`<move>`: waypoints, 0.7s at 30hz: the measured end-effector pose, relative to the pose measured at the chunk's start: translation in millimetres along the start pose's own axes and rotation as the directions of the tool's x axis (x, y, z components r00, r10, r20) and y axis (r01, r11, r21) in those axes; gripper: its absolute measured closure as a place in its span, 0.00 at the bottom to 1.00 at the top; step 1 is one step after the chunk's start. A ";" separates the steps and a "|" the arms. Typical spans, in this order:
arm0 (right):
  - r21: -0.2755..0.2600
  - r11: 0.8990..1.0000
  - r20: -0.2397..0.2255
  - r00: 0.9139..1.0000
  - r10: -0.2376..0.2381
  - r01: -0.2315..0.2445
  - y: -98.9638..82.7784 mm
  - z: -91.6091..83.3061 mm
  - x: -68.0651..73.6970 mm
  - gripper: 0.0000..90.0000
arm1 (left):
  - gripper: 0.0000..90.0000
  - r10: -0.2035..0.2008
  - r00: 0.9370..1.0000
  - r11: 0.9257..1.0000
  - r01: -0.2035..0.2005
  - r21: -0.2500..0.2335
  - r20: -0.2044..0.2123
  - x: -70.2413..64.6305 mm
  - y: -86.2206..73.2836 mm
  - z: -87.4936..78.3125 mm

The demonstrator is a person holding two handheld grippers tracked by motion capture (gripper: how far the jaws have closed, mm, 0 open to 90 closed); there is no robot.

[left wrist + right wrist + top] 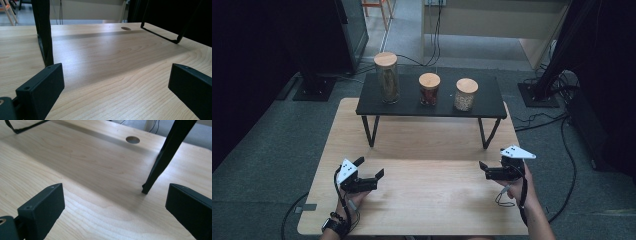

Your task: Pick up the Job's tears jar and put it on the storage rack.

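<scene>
both hand-held grippers, left [371,168] and right [492,161], wide open, hovering over table [427,145]

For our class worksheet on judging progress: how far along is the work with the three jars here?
Nothing looks done: the tall jar, middle jar and short jar stand lidded on the black shelf. In hand: nothing; the left gripper and right gripper sit open and empty, low over the table. Everything remains.

The premises appeared to be a lab: black stand bases [314,89] at upper left, cables [557,125] trailing over grey carpet [257,150], a wooden table [422,200].
</scene>
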State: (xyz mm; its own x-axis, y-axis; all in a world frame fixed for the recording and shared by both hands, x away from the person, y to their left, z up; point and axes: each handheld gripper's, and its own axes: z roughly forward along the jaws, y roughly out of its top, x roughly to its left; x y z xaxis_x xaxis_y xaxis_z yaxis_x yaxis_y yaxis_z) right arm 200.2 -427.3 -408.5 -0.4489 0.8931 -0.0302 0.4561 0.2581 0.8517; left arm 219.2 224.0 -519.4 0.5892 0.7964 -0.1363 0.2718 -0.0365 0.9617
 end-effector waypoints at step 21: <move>-0.012 0.997 0.025 0.997 0.073 -0.072 -52.2 12.3 -5.7 0.02 | 0.00 0.003 1.000 1.000 -0.003 0.002 -0.002 -1.4 0.3 0.1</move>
State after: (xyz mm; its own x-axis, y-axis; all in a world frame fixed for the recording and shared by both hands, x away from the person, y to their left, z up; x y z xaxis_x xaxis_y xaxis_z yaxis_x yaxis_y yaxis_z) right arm 188.4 -441.4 -459.2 -0.3952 0.9184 0.0185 0.4777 0.1883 0.8581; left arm 218.5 222.7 -519.0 0.5882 0.7977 -0.1330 0.2720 -0.0402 0.9615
